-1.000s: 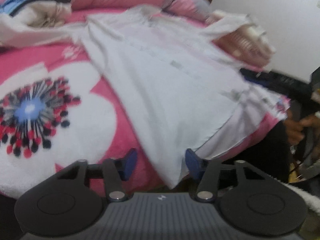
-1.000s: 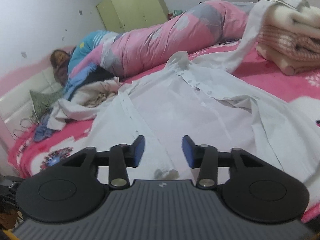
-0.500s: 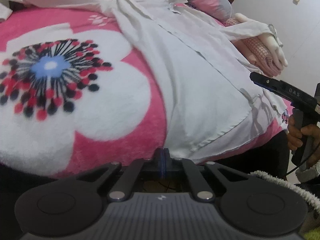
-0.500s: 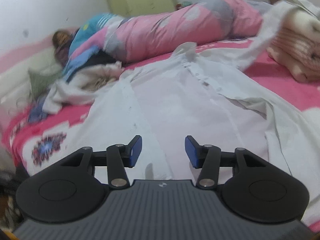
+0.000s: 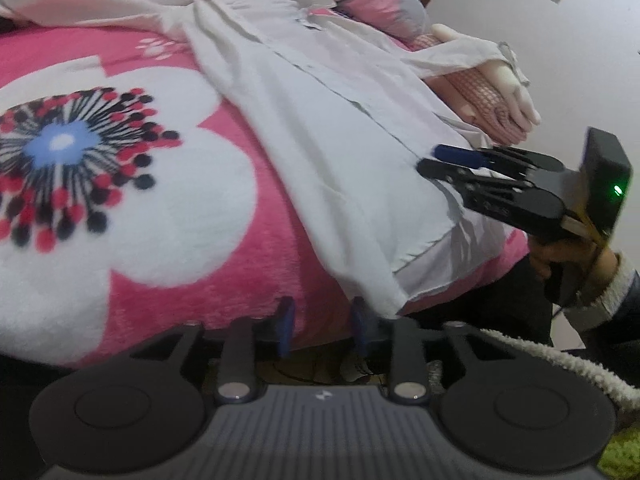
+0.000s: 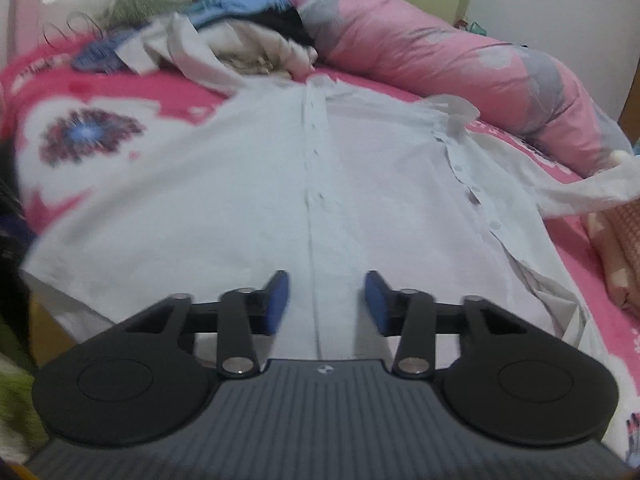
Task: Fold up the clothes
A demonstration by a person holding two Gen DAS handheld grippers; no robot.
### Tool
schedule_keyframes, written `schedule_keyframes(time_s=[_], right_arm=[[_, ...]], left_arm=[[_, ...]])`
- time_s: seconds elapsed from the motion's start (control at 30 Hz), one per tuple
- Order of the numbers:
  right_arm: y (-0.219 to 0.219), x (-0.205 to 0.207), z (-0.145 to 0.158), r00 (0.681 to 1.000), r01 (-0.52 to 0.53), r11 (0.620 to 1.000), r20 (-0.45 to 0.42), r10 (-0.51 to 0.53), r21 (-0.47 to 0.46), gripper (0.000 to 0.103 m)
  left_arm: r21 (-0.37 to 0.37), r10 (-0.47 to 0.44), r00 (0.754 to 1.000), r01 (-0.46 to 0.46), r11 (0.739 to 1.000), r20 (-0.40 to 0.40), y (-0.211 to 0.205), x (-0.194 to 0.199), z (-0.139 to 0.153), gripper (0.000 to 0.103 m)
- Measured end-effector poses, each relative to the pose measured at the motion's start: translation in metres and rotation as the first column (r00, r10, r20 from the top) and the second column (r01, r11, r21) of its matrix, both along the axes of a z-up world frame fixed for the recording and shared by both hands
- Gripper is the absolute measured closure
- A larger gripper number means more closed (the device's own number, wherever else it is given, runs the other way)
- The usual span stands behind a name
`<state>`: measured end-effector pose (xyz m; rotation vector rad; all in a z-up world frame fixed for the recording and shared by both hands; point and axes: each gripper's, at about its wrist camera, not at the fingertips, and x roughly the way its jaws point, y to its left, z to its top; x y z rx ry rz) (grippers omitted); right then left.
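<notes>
Left gripper (image 5: 322, 326) reopened (right gripper (image 6: 326, 300) moved closer).

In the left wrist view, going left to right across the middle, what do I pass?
Flower print on the pink blanket → white shirt → right gripper → hand holding it.

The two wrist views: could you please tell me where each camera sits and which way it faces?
Left wrist: on the left tool, low at the bed's edge, looking across the flowered blanket at the white shirt; the right tool and hand show.
Right wrist: on the right tool, above the shirt's hem, facing its collar.
Shared: shirt, blanket.
</notes>
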<state>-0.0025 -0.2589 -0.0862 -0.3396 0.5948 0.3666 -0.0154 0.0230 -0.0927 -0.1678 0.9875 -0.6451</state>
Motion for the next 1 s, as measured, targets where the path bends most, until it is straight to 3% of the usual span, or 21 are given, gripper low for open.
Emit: schedule_keyframes(time_s=[0.03, 0.17, 0.27, 0.3, 0.33, 0.4, 0.43, 0.5, 0.53, 0.6, 0.67, 0.87, 1.0], right_arm=[[-0.001, 0.003, 0.000, 1.000, 0.010, 1.000, -0.003, -0.010, 0.000, 0.089], [-0.013, 0.011, 0.004, 0.997, 0.067, 0.993, -0.030, -0.065, 0.092, 0.099], [-0.035, 0.013, 0.016, 0.995, 0.097, 0.949, -0.056, -0.084, 0.300, 0.100], [-0.047, 0.011, 0.021, 0.994, 0.102, 0.906, -0.065, -0.083, 0.412, 0.100], [-0.062, 0.010, 0.025, 0.993, 0.116, 0.830, -0.083, -0.085, 0.545, 0.101], [-0.095, 0.004, 0.022, 0.985, 0.170, 0.627, -0.119, -0.123, 0.760, 0.101], [-0.112, -0.001, 0.017, 0.979, 0.197, 0.512, -0.140, -0.147, 0.836, 0.101], [-0.141, -0.009, -0.007, 0.950, 0.293, 0.319, -0.236, -0.204, 0.902, 0.101], [-0.150, -0.012, -0.021, 0.932, 0.341, 0.255, -0.290, -0.218, 0.905, 0.101], [-0.159, -0.018, -0.043, 0.896, 0.425, 0.178, -0.385, -0.220, 0.888, 0.101], [-0.159, -0.022, -0.052, 0.888, 0.444, 0.153, -0.411, -0.205, 0.883, 0.101], [-0.148, -0.025, -0.047, 0.911, 0.403, 0.158, -0.378, -0.166, 0.901, 0.101], [-0.151, -0.030, -0.053, 0.905, 0.412, 0.168, -0.381, -0.190, 0.895, 0.101]], left_arm=[[-0.001, -0.006, 1.000, 0.006, 1.000, 0.000, -0.002, 0.000, 0.000, 0.050], [-0.006, -0.026, 1.000, 0.026, 1.000, 0.001, -0.008, 0.001, -0.001, 0.036], [-0.009, -0.031, 1.000, 0.031, 0.999, -0.003, -0.008, 0.002, -0.003, 0.036], [-0.013, -0.031, 0.999, 0.031, 0.999, -0.005, -0.007, 0.002, -0.003, 0.036], [-0.021, -0.030, 1.000, 0.030, 0.999, -0.008, -0.005, 0.003, -0.004, 0.037], [-0.040, -0.026, 1.000, 0.026, 0.999, -0.014, -0.001, 0.003, -0.005, 0.037], [-0.046, -0.026, 1.000, 0.025, 0.999, -0.015, 0.000, 0.003, -0.005, 0.037], [-0.053, -0.029, 0.999, 0.028, 0.998, -0.018, 0.001, 0.003, -0.005, 0.037], [-0.054, -0.032, 0.999, 0.031, 0.998, -0.019, 0.001, 0.004, -0.005, 0.037], [-0.055, -0.036, 0.999, 0.034, 0.998, -0.022, 0.002, 0.004, -0.005, 0.037], [-0.060, -0.032, 0.999, 0.030, 0.998, -0.028, 0.002, 0.004, -0.006, 0.037], [-0.082, -0.013, 0.999, 0.009, 0.997, -0.047, 0.005, 0.006, -0.007, 0.037], [-0.092, -0.010, 0.998, 0.004, 0.996, -0.064, 0.003, 0.010, -0.007, 0.038]])
